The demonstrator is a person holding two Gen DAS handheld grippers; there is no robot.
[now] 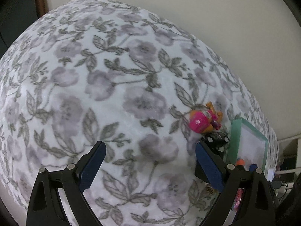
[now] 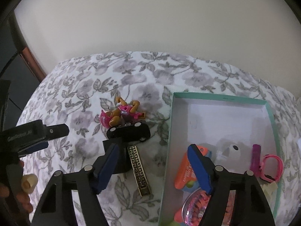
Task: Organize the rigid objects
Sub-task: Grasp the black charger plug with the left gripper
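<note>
Right wrist view: floral bedspread [image 2: 143, 75] covers the whole work surface, with a teal-rimmed box [image 2: 222, 95] lying open on it at right. Box already holds an orange toy [image 2: 185, 173], a white piece [image 2: 233, 149], a purple stick [image 2: 255, 156] and a pink watch [image 2: 270, 166], plus a glittery pink thing at the bottom edge. Still loose on the bedspread just left of the box: black toy car [image 2: 129, 131], pink and orange figure [image 2: 122, 113] touching the car's far side, gold patterned bar [image 2: 140, 171] near the car's near side, and a dark block under the left pad that I can't identify.

Step in hand, judging by layout: sorting is partly done, next pick is being lined up. Right gripper [image 2: 152, 169] points steeply down, jaws released, nothing clamped; the bar lies between the pads and the right pad hangs over the box rim. Next move likely needs a shift left, then a drop onto the bar or the car, closing across the narrow width.

Left wrist view: left gripper [image 1: 150, 166] also tilted steeply down over bare bedspread, jaws wide apart and empty, figure [image 1: 202, 120] and car [image 1: 216, 138] off by its right pad. A hand [image 2: 11, 194] grips its handle at the right view's left edge.
</note>
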